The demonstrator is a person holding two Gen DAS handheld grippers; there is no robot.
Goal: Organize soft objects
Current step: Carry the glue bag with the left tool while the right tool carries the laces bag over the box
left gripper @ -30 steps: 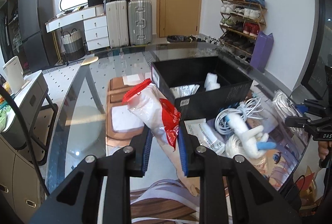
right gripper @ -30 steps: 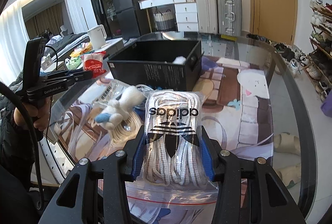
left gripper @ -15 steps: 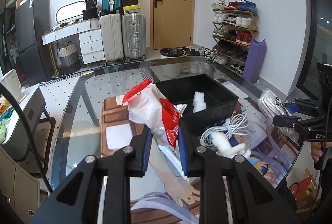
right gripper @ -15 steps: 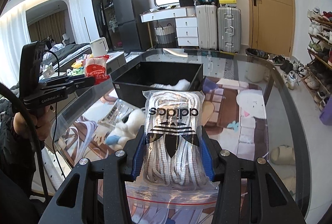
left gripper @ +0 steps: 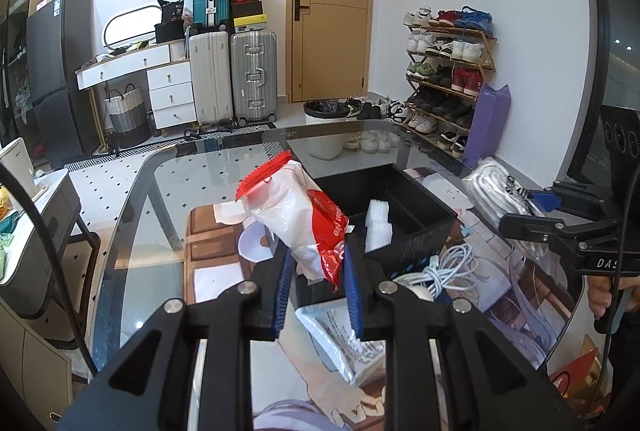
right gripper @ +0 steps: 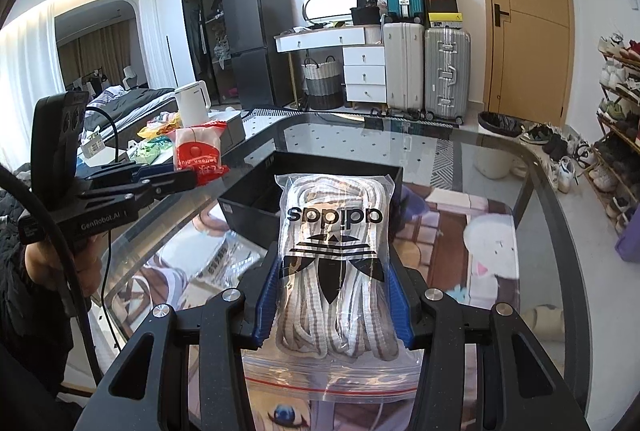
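Red-white packet [left gripper: 308, 227] sits clamped in the left gripper [left gripper: 316, 287] jaws above the black bin [left gripper: 412, 227]; the right gripper [right gripper: 334, 299] jaws clamp the laces bag [right gripper: 336, 251] over the glass worktop [right gripper: 500, 167].

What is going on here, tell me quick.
A person is sorting soft items with two handheld grippers. The left gripper is clamped on a red and white packet, held up beside the black bin. The right gripper is clamped on a clear bag of laces, raised above the glass table near the bin. Neither item is in yet.
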